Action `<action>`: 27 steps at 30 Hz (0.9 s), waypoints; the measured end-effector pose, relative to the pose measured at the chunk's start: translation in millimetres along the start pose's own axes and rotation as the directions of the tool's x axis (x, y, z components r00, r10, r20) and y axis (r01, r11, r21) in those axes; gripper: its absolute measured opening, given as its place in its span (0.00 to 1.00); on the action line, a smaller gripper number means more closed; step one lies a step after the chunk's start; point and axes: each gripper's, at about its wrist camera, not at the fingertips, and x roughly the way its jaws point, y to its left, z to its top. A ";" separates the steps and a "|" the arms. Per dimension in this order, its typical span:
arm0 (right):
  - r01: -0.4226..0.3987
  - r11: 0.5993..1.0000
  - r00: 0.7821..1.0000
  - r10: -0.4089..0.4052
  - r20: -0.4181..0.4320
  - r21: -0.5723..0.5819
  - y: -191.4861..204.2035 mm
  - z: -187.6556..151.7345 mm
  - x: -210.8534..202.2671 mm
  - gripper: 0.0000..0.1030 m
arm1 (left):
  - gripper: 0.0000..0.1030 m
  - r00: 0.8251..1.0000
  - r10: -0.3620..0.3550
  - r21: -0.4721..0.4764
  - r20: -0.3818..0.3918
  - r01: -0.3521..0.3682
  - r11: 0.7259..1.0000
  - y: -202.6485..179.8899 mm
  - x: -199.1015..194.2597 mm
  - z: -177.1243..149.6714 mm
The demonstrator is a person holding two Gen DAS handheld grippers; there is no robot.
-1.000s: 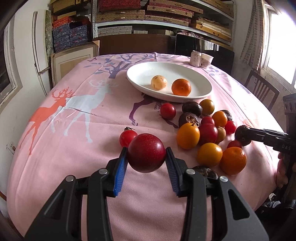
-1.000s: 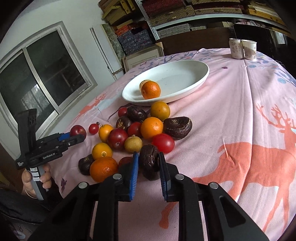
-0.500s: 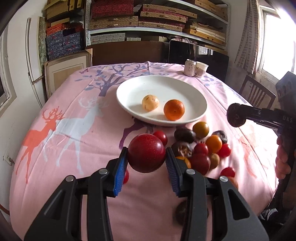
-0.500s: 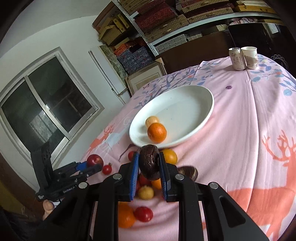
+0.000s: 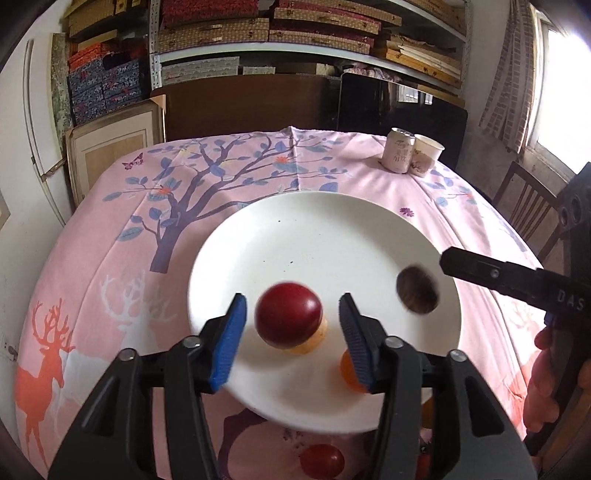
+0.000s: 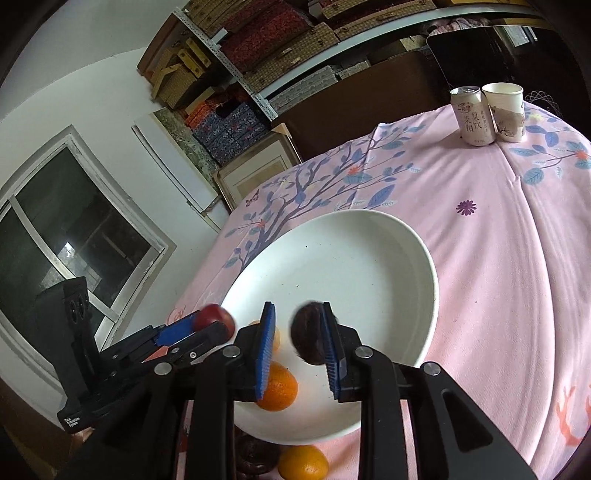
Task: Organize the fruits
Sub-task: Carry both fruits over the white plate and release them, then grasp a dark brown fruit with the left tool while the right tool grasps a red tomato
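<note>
white oval plate (image 5: 258, 236) on a pink tablecloth (image 5: 110, 258) printed with deer and a blue-leaved tree; plate fills the centre of both wrist views. left gripper (image 5: 291, 332): over the plate's 6 o'clock portion, jaws opening, blue pads clear of the dark red round fruit (image 5: 288, 314) that sits between them, a gap showing on each side. right behind that fruit, a pale yellow fruit (image 5: 314, 339), mostly hidden. orange (image 5: 349, 373): in the plate at about 5 o'clock, half covered by the left gripper's right pad; seen whole in the right wrist view (image 6: 279, 387). right gripper (image 6: 297, 343): over the plate's near side, jaws opening; dark brown wrinkled fruit (image 6: 306, 334) between the pads, blurred, lying against the right pad with a gap to the left pad; in the left wrist view the same fruit (image 5: 417, 290) shows at 3 o'clock over the plate, just off the gripper's black tip. a hand (image 5: 543, 387) holds that gripper's handle at the right edge. off the plate, at 6 o'clock: a red fruit (image 5: 321, 461) on the cloth in the left view; another orange (image 6: 303, 463) and a dark fruit (image 6: 255, 456) in the right view. far end of table, 1 o'clock: drink can (image 5: 399, 155) touching a paper cup (image 5: 426, 158). behind: shelves of boxes (image 5: 258, 22); wooden chair (image 5: 528, 210) at 3 o'clock.
</note>
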 end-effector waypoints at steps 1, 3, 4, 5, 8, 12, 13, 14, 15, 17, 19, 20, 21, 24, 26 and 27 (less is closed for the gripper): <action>-0.003 1.000 1.000 0.003 0.006 -0.006 -0.8 -3.1 -1.9 0.34 | 0.62 1.000 -0.005 -0.007 0.008 0.005 1.000 1.6 -2.1 -1.7; 0.017 0.999 1.000 -0.016 0.023 -0.039 0.9 -9.5 -9.1 0.34 | 0.64 0.999 0.012 0.004 0.032 -0.012 1.000 2.7 -12.5 -7.8; 0.019 0.999 0.999 -0.018 0.031 -0.044 1.0 -12.6 -14.0 0.36 | 0.64 0.999 0.022 0.011 0.041 -0.022 1.000 2.1 -19.4 -12.1; 0.013 0.999 0.999 -0.012 0.042 -0.044 1.0 -16.9 -20.1 0.40 | 0.64 0.999 0.016 0.013 0.047 -0.016 1.000 2.0 -27.2 -17.7; 0.027 0.998 0.996 -0.023 0.084 -0.056 -1.3 -35.9 -40.2 0.55 | 0.64 0.999 -0.027 0.038 0.046 0.025 0.999 -2.9 -55.5 -46.6; 0.078 0.995 0.992 -0.070 0.107 -0.067 -7.2 -59.7 -61.9 0.57 | 0.64 0.999 -0.050 0.095 0.013 0.048 0.994 -14.1 -83.1 -96.3; 0.085 0.994 0.991 -0.077 0.107 -0.065 -9.0 -64.6 -65.9 0.57 | 0.64 0.999 -0.054 0.110 0.001 0.053 0.993 -16.3 -87.9 -108.2; 0.086 0.994 0.991 -0.079 0.106 -0.061 -10.8 -68.6 -69.8 0.57 | 0.64 0.999 -0.053 0.127 -0.007 0.054 0.990 -18.9 -94.1 -119.7; 0.088 0.994 0.991 -0.082 0.102 -0.059 -12.5 -72.6 -72.5 0.57 | 0.64 0.999 -0.051 0.139 -0.007 0.052 0.989 -21.0 -99.5 -129.5; 0.096 0.994 0.992 -0.092 0.081 -0.050 -16.6 -80.1 -75.1 0.57 | 0.64 0.998 -0.063 0.154 -0.019 0.066 0.986 -22.8 -110.7 -147.5; 0.053 0.998 0.997 -0.052 0.055 -0.020 -22.1 -83.3 -77.8 0.57 | 0.64 0.996 -0.077 0.166 -0.034 0.081 0.983 -23.6 -118.7 -161.5; 0.044 0.999 0.998 -0.044 0.047 -0.003 -25.1 -84.8 -79.1 0.59 | 0.64 0.996 -0.078 0.177 -0.042 0.084 0.981 -24.3 -121.3 -168.3; 0.047 0.999 0.998 -0.047 0.042 0.012 -27.8 -86.4 -80.5 0.59 | 0.64 0.995 -0.083 0.191 -0.053 0.091 0.977 -26.2 -123.4 -175.2; 0.046 0.999 0.999 -0.047 0.024 0.028 -29.7 -93.9 -83.1 0.60 | 0.64 0.993 -0.090 0.230 -0.079 0.106 0.967 -35.5 -126.5 -192.1; 0.056 0.998 0.998 -0.057 0.018 0.020 -26.8 -99.0 -84.9 0.61 | 0.64 0.992 -0.099 0.249 -0.082 0.117 0.961 -41.8 -128.1 -196.9; 0.061 0.998 0.998 -0.061 0.014 0.013 -25.0 -101.1 -85.6 0.61 | 0.64 0.991 -0.105 0.256 -0.081 0.123 0.959 -44.6 -129.3 -199.2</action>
